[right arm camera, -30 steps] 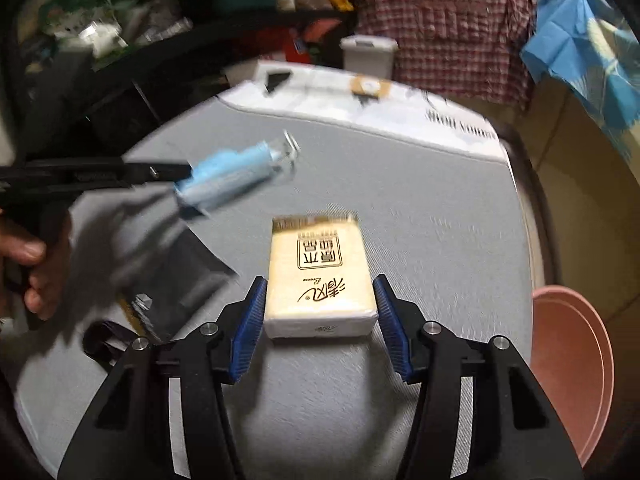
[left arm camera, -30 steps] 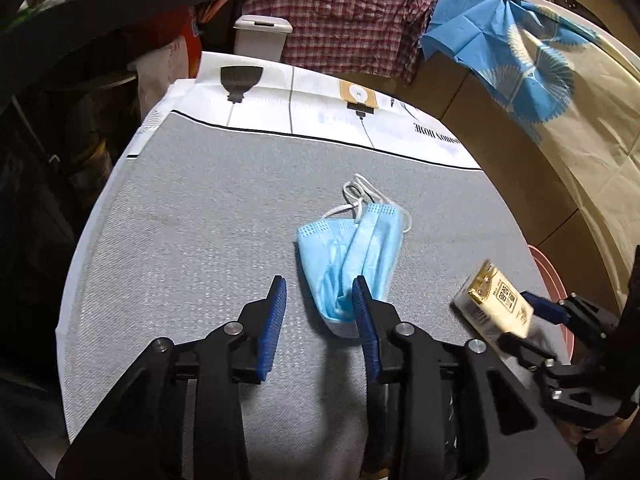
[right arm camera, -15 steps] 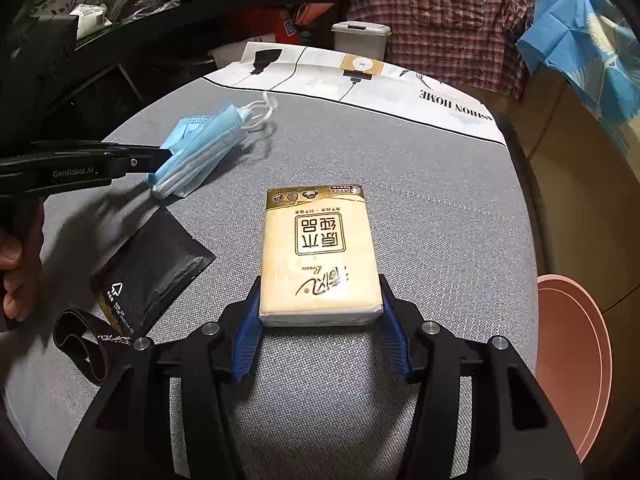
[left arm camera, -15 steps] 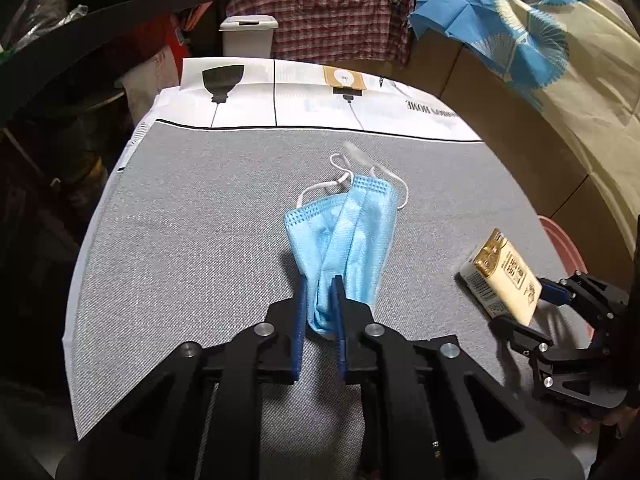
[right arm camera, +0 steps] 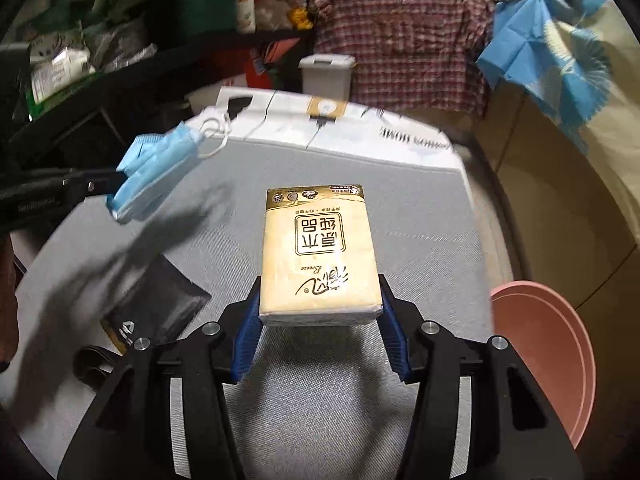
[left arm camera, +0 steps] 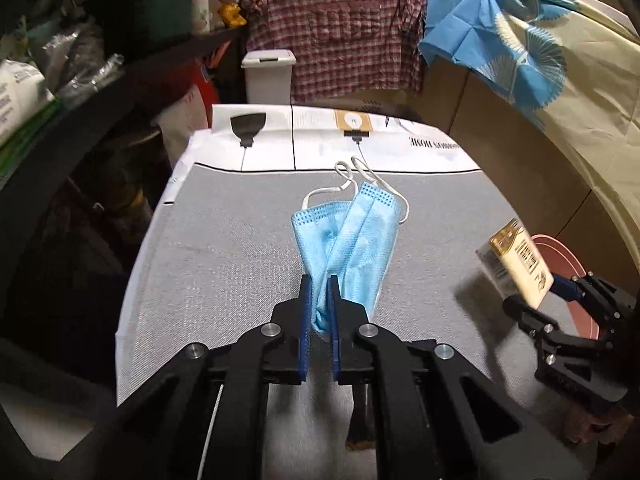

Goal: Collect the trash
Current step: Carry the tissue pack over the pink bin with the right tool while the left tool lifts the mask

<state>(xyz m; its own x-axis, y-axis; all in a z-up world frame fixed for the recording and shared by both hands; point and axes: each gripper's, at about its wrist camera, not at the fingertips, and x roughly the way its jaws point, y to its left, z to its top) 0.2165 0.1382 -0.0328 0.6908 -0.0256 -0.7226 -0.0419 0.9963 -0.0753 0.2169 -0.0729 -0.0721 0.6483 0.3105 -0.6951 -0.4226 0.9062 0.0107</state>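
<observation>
Left wrist: jaws now closing on mask (left arm camera: 346,248), lifted; right jaws gripping tissue pack (right arm camera: 319,254).

Both cams sit on grippers, fisheye, looking forward along fingers and tilted down at grey table (left arm camera: 224,264). Left wrist view: close on left gripper (left arm camera: 318,300), faces far wall with plaid shirt (left arm camera: 340,28). Right wrist view: close on right gripper (right arm camera: 320,320), same direction. Shared: table, white bin (right arm camera: 327,76), blue mask (right arm camera: 154,172), pink basin (right arm camera: 548,344); each view catches other gripper at its side edge.
</observation>
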